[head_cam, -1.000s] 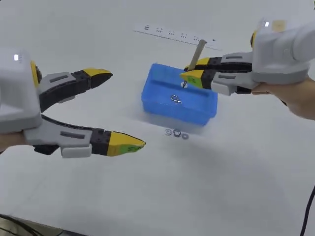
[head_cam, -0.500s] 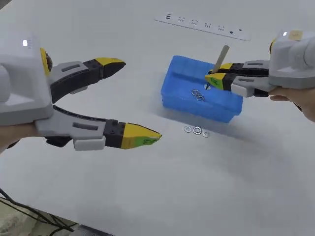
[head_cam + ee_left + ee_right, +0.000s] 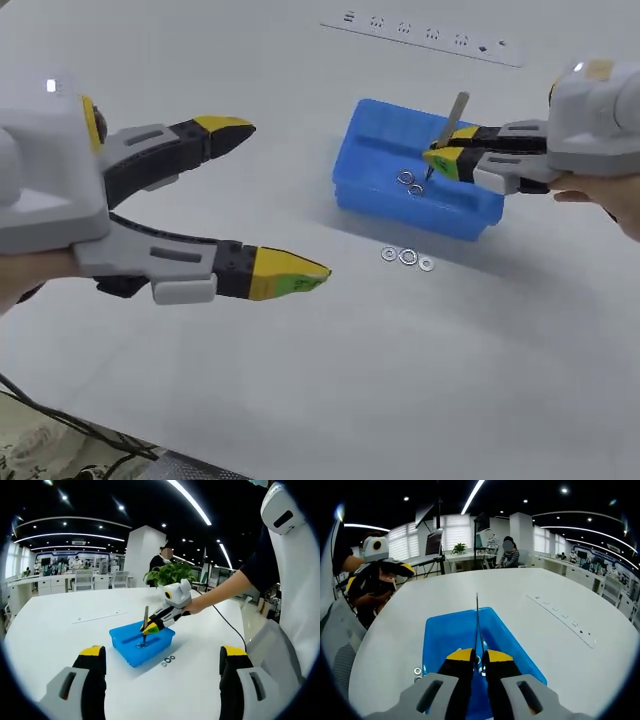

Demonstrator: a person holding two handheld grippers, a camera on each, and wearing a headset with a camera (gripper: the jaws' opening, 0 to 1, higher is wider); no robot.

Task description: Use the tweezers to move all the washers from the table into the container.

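Three small round metal washers (image 3: 407, 257) lie on the white table (image 3: 400, 380) just beside the blue rectangular plastic container (image 3: 410, 212), with two more inside it. The right gripper (image 3: 440, 160) clamps thin metal tweezers (image 3: 452, 120), tips lowered into the container. The left gripper (image 3: 285, 200) hovers well apart, spread wide and empty.

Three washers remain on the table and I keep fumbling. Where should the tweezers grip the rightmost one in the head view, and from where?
Take the rim: one tip of the tweezers through the hole, the other outside the edge away from its neighbours. Come down from above, tilted; the washer lies flat on the table, so it offers no side to pinch.
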